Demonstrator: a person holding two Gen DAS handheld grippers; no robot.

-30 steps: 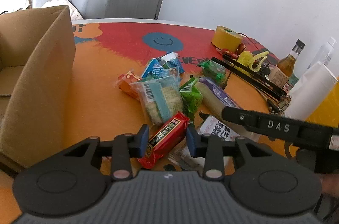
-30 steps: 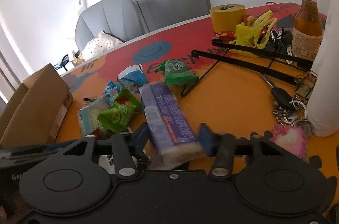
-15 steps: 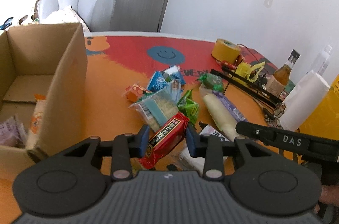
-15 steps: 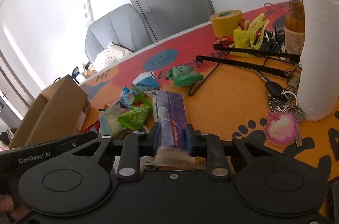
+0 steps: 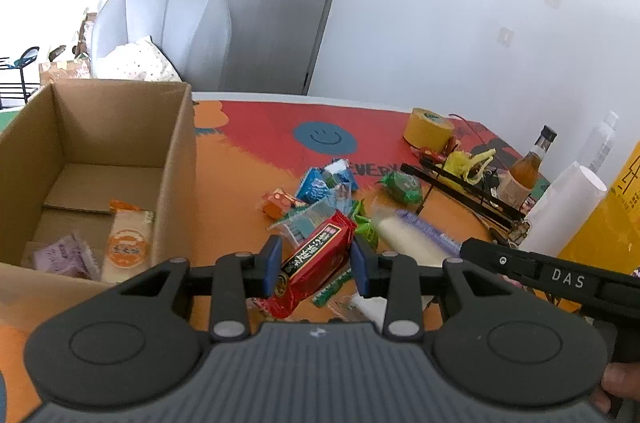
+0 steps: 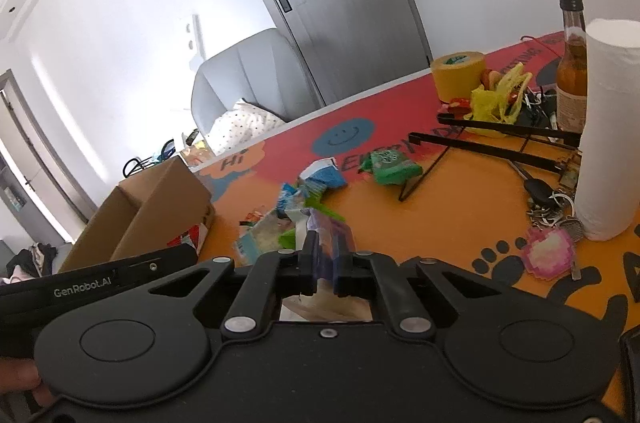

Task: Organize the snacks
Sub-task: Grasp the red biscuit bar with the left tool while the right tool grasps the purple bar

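Note:
My left gripper (image 5: 316,263) is shut on a red snack packet (image 5: 314,265) and holds it above the table, just right of an open cardboard box (image 5: 176,159). The box holds an orange-label packet (image 5: 128,243) and a purple packet (image 5: 64,257). My right gripper (image 6: 326,263) is shut on a long purple-and-white biscuit pack (image 6: 332,243), lifted off the table; the pack also shows in the left wrist view (image 5: 416,237). A pile of loose snacks (image 5: 320,195) lies mid-table, with a green packet (image 6: 390,167) beyond it.
A yellow tape roll (image 6: 458,73), a black wire stand (image 6: 480,139), a brown bottle (image 6: 572,63), a paper towel roll (image 6: 608,127) and keys (image 6: 548,203) crowd the right side. A grey chair (image 5: 160,31) stands behind the table.
Both grippers have risen. The right gripper closed on the purple pack and lifted it. The left gripper carried the red packet up, and the inside of the box came into view.

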